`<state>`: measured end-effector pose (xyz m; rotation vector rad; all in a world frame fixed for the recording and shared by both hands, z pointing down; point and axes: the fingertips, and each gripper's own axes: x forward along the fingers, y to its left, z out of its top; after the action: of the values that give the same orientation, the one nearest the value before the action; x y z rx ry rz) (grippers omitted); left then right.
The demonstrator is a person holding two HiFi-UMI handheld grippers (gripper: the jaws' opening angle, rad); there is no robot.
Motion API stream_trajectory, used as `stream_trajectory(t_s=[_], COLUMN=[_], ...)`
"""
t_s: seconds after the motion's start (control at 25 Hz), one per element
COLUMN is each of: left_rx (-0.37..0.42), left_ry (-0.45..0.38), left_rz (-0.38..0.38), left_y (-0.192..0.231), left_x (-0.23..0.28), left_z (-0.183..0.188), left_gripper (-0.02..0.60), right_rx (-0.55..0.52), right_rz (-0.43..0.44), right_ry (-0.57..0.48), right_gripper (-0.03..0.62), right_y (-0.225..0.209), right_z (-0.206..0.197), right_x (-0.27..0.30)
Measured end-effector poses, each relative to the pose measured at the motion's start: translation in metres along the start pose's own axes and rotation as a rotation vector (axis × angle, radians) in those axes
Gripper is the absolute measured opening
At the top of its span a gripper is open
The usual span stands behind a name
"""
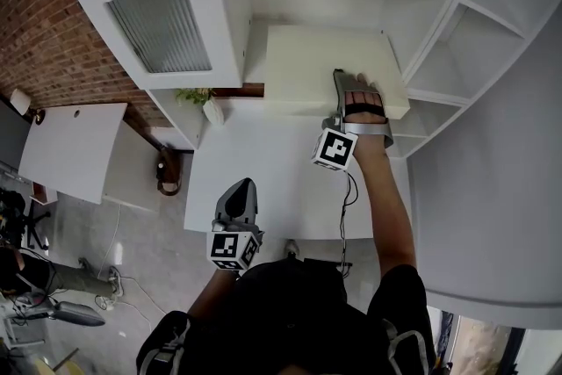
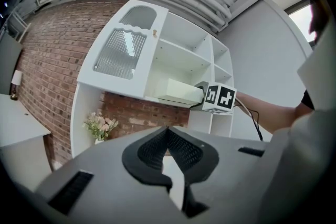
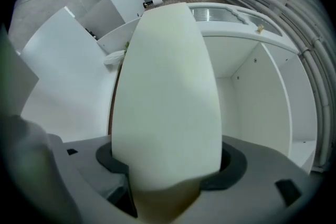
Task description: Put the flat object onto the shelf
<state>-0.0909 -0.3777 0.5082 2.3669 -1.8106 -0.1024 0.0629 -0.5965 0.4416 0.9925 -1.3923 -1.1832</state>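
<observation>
Board (image 1: 325,66) lies flat on the shelf (image 1: 255,57), most of it in and the near edge overhanging. Right gripper (image 1: 351,92) has its jaws clamped across that edge, so it can be pushed deeper. Left gripper (image 1: 239,193) hangs back low, jaws together and empty, not needed.

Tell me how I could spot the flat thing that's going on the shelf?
Find the big white shelf unit against the brick wall, then the open shelf right of its ribbed glass door. The flat board lies there, its near edge in the right gripper. It is pale cream, not white like the shelves, and the only wide, flat thing there.
</observation>
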Motion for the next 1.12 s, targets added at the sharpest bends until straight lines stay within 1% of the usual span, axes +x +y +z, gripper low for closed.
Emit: stream_trajectory(t_s=[0.16, 0.28, 0.36, 0.48, 0.6, 0.68, 0.88, 1.12], left_rx=[-0.001, 0.005, 0.002, 0.004, 0.002, 0.001, -0.005, -0.004], left_ry=[0.008, 0.002, 0.005, 0.003, 0.002, 0.0, 0.004, 0.003], left_rz=[0.004, 0.014, 0.017, 0.024, 0.033, 0.038, 0.047, 0.05], left_y=[0.0, 0.002, 0.002, 0.004, 0.008, 0.01, 0.012, 0.01], left_x=[0.004, 0.006, 0.006, 0.006, 0.005, 0.006, 0.008, 0.001], left_z=[-0.004, -0.004, -0.005, -0.006, -0.007, -0.007, -0.01, -0.009], left_gripper=[0.009, 0.009, 0.009, 0.009, 0.009, 0.009, 0.009, 0.009], right_rx=[-0.007, 0.01, 0.01, 0.002, -0.008, -0.01, -0.002, 0.0], right_rz=[0.025, 0.063, 0.073, 0.071, 0.045, 0.042, 0.12, 0.148], right_ry=[0.008, 0.004, 0.012, 0.028, 0.032, 0.04, 0.074, 0.098], right_gripper=[0.35, 0.37, 0.371, 0.385, 0.388, 0.388, 0.4, 0.436], right_y=[0.003, 0.003, 0.002, 0.002, 0.0, -0.001, 0.003, 0.006], right_z=[-0.002, 0.0, -0.001, -0.003, -0.003, -0.003, -0.003, -0.004], right_x=[0.018, 0.03, 0.039, 0.053, 0.067, 0.076, 0.091, 0.1])
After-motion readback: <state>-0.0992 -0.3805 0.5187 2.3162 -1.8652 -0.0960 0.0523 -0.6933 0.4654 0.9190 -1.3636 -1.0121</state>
